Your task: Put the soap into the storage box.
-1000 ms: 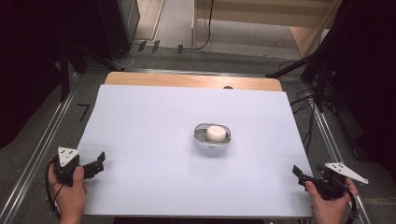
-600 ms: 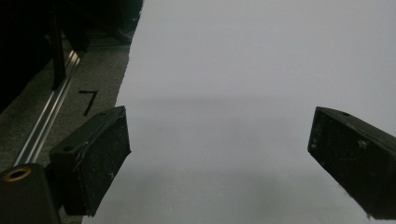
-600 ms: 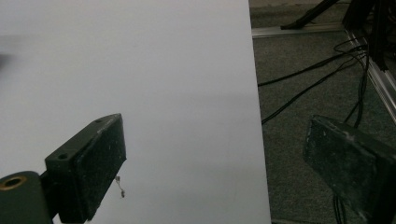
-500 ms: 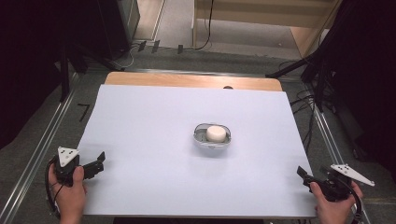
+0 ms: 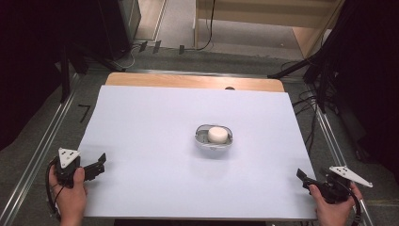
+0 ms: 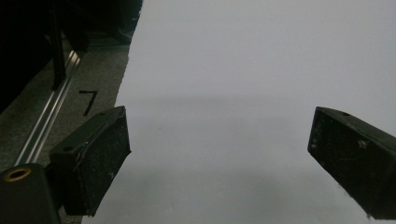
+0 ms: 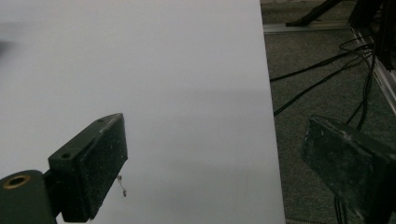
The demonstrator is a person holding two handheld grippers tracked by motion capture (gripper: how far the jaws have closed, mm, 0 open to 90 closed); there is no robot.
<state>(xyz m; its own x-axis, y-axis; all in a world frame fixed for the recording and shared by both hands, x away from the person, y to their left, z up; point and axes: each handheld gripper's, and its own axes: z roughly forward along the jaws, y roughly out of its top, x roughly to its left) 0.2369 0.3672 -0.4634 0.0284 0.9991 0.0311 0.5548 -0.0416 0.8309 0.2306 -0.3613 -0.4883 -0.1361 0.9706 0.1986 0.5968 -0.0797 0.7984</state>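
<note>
A small clear oval dish [image 5: 203, 139] holding a white round piece [image 5: 218, 134] sits near the middle of the white table sheet [image 5: 188, 113]. My left gripper [image 5: 99, 162] rests at the sheet's front left corner, held by a hand, far from the dish. In the left gripper view its jaws stand wide apart [image 6: 219, 140] over bare sheet, open and holding nothing. My right gripper [image 5: 301, 175] sits at the front right corner, also far from the dish. Its jaws [image 7: 215, 144] are closing slightly while still wide apart, with nothing between them, straddling the sheet's right edge.
A wooden table edge [image 5: 188, 81] shows beyond the sheet. Metal rails [image 5: 42, 141] run along both sides over grey carpet. Black cables [image 7: 327, 70] lie on the floor to the right. A "7" mark [image 6: 88, 100] sits on the floor left of the sheet.
</note>
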